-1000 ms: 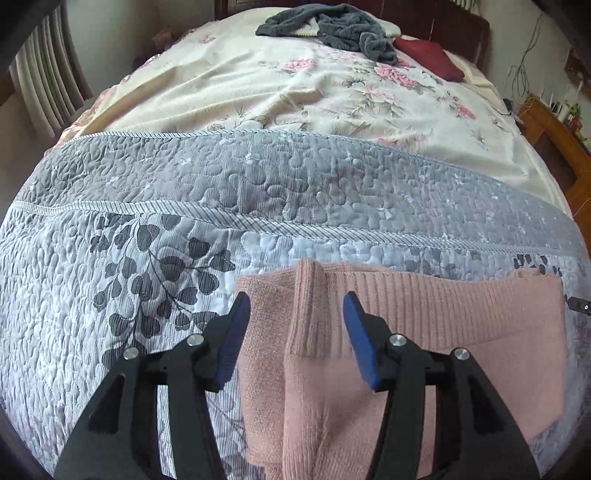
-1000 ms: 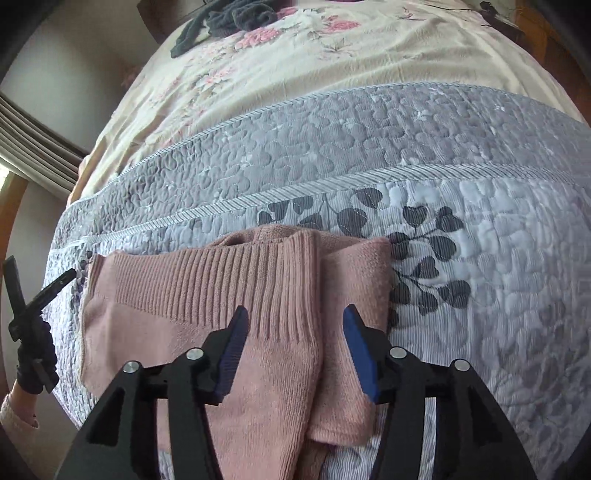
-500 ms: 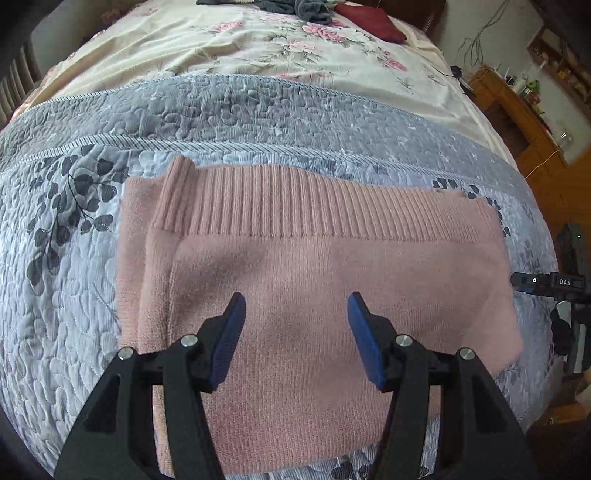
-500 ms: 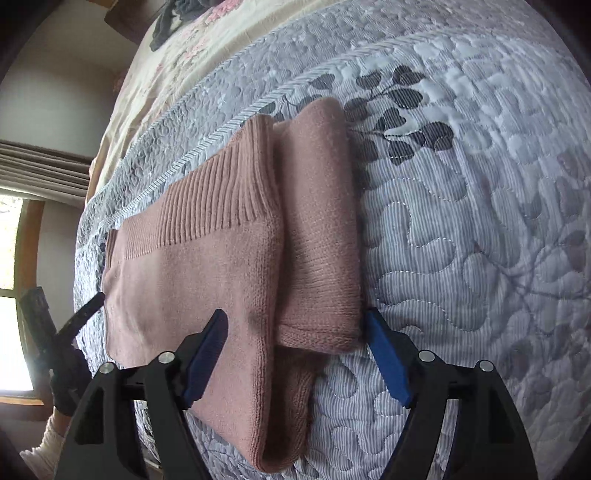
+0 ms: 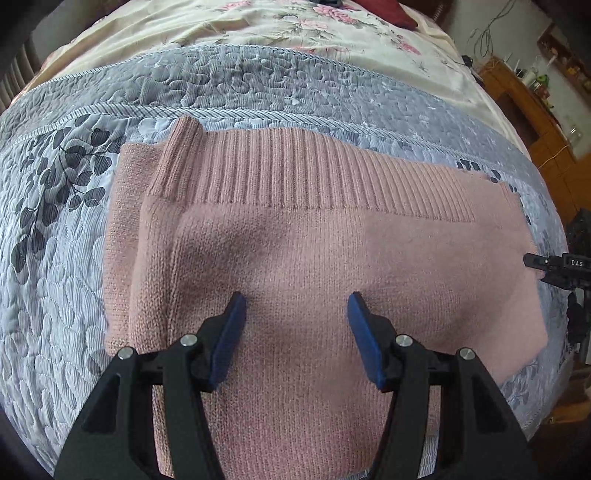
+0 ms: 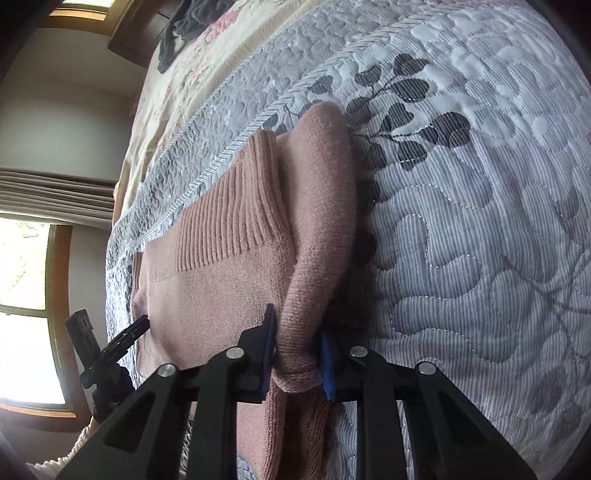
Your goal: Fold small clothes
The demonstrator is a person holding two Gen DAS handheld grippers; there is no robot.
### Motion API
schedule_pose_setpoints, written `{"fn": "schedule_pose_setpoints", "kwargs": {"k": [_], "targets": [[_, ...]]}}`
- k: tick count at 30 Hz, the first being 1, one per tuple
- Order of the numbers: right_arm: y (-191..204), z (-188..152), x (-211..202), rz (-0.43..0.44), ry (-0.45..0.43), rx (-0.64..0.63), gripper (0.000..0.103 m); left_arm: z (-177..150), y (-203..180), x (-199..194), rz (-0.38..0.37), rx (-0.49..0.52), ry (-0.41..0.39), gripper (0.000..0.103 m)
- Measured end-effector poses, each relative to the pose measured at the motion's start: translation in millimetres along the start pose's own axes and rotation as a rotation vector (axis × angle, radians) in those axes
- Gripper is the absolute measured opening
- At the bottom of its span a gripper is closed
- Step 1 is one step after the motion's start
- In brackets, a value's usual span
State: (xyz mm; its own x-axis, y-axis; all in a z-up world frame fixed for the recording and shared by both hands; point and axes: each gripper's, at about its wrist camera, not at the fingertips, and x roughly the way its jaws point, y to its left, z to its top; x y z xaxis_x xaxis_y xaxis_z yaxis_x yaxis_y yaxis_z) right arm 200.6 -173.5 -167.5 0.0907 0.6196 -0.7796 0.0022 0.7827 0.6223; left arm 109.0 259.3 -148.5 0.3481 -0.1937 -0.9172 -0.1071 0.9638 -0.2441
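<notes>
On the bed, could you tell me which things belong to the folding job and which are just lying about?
In the job: pink knit sweater; right gripper, shut on its folded sleeve; left gripper, open above it.

Lying about: dark garment, red cushion, grey quilt under the sweater.

A home bedroom: a bed with a quilted grey bedspread (image 5: 258, 85), floral sheet (image 5: 258, 33) and curtained window (image 6: 26, 288).

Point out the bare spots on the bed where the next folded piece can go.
Free quilt lies to the right of the pink sweater, beyond the right gripper clamping its folded edge. Another bare patch lies left of it, by the leaf print. The middle is crowded: the left gripper hovers open over the sweater.
</notes>
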Motion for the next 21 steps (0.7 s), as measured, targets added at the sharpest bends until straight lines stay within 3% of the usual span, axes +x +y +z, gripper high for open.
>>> {"fn": "schedule_pose_setpoints", "kwargs": {"k": [11,16,21], "targets": [[10,-2,-2,-0.012,-0.017,0.011,0.018,-3,4,3,-0.015,-0.003,-0.011,0.058],[70,-4,-24,0.102,-0.037,-0.100,0.016,-3,9,-18,-0.049,-0.042,-0.027,0.058],[157,-10,-12,0.105,0.007,-0.300,0.015,-11,20,-42,-0.120,-0.094,-0.050,0.058]]}}
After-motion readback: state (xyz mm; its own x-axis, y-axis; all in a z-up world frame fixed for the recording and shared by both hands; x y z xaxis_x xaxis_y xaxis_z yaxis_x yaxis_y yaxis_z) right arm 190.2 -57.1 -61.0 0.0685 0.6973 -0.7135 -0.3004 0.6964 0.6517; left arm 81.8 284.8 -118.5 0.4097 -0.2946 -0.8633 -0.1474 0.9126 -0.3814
